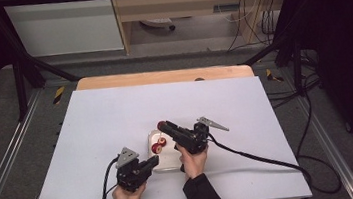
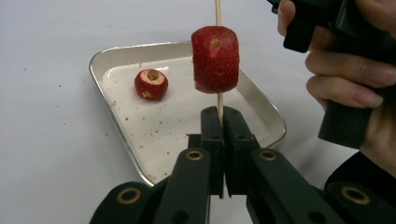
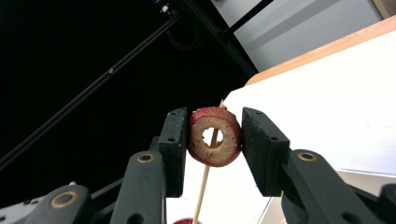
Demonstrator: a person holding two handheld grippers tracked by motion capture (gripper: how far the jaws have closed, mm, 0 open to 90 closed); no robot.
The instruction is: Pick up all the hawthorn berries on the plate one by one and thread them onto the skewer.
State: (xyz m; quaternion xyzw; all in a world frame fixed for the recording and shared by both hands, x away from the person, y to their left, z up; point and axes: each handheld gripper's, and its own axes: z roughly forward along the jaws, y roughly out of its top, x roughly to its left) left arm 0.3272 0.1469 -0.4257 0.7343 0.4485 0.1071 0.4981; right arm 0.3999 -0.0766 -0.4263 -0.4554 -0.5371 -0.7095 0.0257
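Skewer alignment is what your next push turns on: the thin wooden skewer (image 2: 218,100) stands upright, pinched at its foot by your left claw (image 2: 223,122), whose jaws are shut tight on it. One red cored strawberry piece (image 2: 215,59) is already threaded above that claw. Your right claw (image 3: 215,138), toward 12 o'clock from it, grips a hollow red strawberry ring (image 3: 215,136) with the skewer passing through its hole. A spare cored strawberry (image 2: 151,84) lies in the shallow square metal tray (image 2: 261,103), with white table (image 1: 106,122) open all around

White table (image 1: 116,116), small tray (image 1: 168,167) holding red fruit (image 1: 160,145), left tongs (image 1: 152,161) and right tongs (image 1: 163,126) over tray
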